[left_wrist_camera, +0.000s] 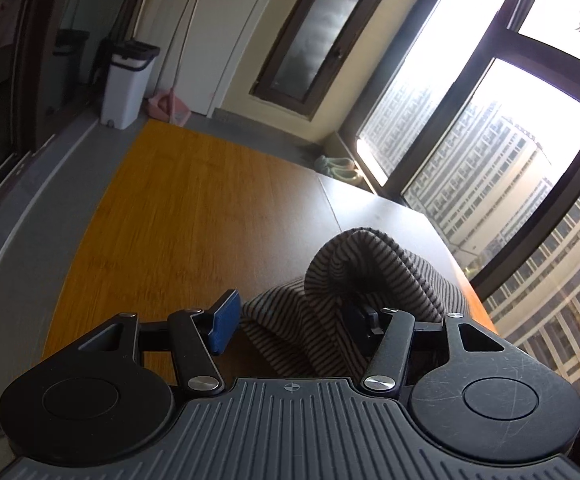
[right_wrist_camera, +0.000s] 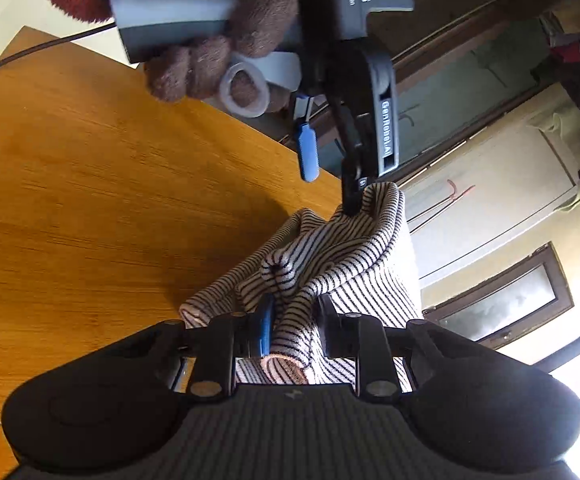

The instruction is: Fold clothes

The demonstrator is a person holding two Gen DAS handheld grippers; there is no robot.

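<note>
Showing a striped knit garment (right_wrist_camera: 329, 264) bunched and lifted partly off the wooden worktop (right_wrist_camera: 90, 208), strung between two hand-held grippers. The right gripper (right_wrist_camera: 293, 328) has its jaws closed on a gathered fold of the cloth near a rolled hem, the fabric filling the narrow gap between the blue pad and the black finger. The left gripper (left_wrist_camera: 293, 320), held in a brown fleece-gloved hand (right_wrist_camera: 226, 52), stands with its jaws spread; in the right wrist view only one black finger reaches into the garment's upper edge while the blue pad (right_wrist_camera: 307, 152) hangs clear of it, and in the left wrist view the cloth drapes over the right-hand finger without being pinched. Judged from its deep soft folds and sagging span, the garment is light, limp and stretchy, not fragile and not slippery, so it will droop wherever unsupported. Hold is best taken at firm edges, the hem or a shoulder seam, with the two grips well apart to draw the cloth flat before folding
</note>
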